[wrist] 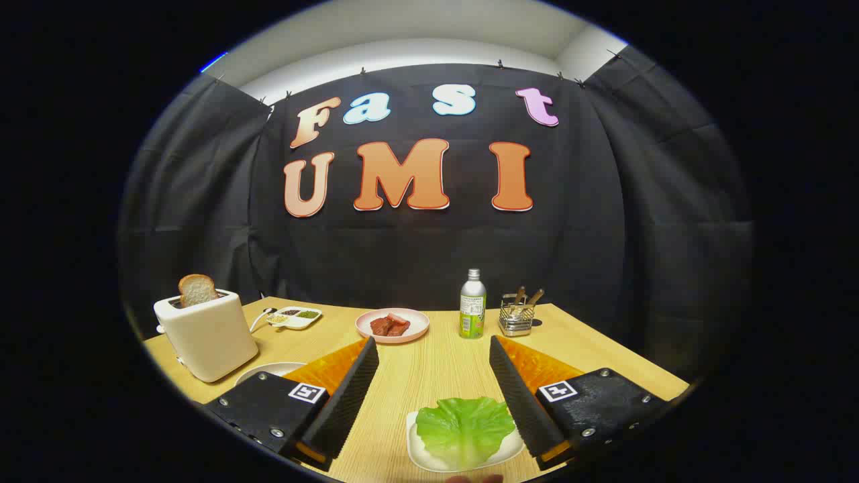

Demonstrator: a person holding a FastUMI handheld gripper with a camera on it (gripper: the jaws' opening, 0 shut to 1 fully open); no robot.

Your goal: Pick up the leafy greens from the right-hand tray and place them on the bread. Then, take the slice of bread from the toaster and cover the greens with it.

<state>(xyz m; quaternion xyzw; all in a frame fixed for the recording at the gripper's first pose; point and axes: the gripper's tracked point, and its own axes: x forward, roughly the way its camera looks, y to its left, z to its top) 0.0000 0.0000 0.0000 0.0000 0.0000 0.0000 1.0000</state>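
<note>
We see the claw (433, 382) released, fingers spread wide over the table's near edge. Between them lies a crinkled green lettuce leaf (464, 428) on a white tray (419, 456). A bread slice (196, 290) stands in the toaster (207, 333) at the left edge. A pink plate (366, 330) holds meat (389, 325) toward the far edge; bare wood (429, 369) lies between.

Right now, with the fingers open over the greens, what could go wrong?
The gripper is open, fingers straddling the green lettuce leaf on its white tray. The thin leaf may slip or tear when pinched. The right finger overlaps the tray's edge and could nudge it.
</note>
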